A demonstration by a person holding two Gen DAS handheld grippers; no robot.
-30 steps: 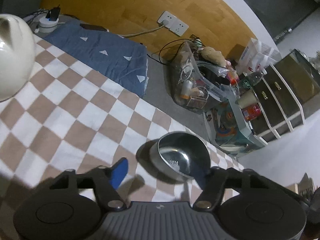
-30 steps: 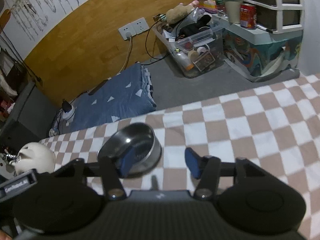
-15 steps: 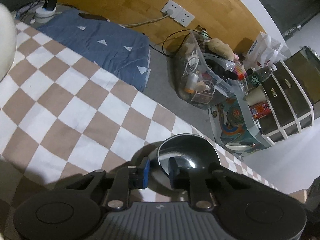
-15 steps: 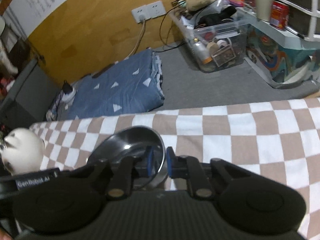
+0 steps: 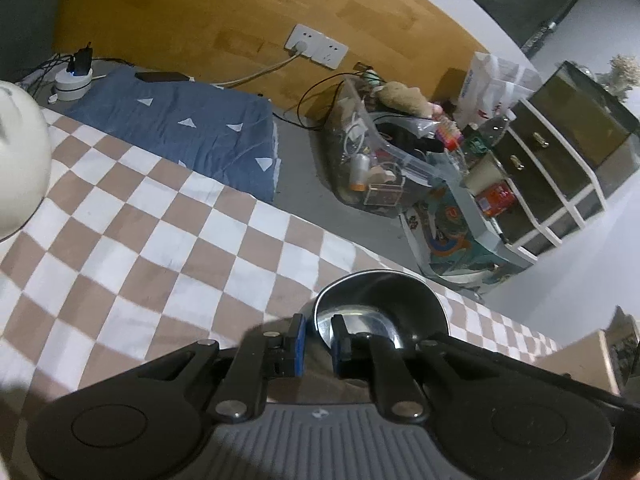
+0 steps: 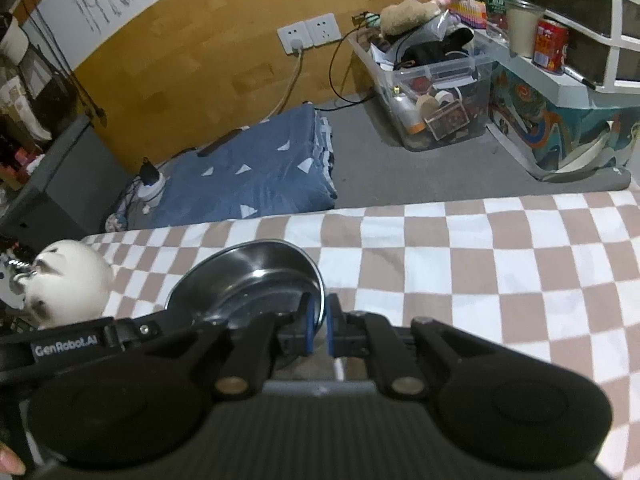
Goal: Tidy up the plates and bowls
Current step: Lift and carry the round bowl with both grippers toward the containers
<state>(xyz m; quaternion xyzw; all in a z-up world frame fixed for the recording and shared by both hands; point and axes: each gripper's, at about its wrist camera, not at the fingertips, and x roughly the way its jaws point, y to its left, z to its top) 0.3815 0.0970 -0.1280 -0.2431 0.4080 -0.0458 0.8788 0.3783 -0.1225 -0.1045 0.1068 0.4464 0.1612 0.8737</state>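
One steel bowl [image 5: 380, 304] sits on the checkered bed cover [image 5: 160, 240], and we count two grippers on it: the left gripper [image 5: 318, 344] is closing over its near rim, and the right gripper [image 6: 318, 330] is clamped on the opposite rim. One white round object [image 6: 68, 280] lies nearby.

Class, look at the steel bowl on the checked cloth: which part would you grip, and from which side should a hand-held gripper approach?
Grip the thin rim of the steel bowl, coming down from above at a slant with one finger inside and one outside. Its wall is round and smooth, so only the upright open edge gives flat pads a hold. Both the left hand-held gripper and right hand-held gripper straddle opposite rim sections this way.
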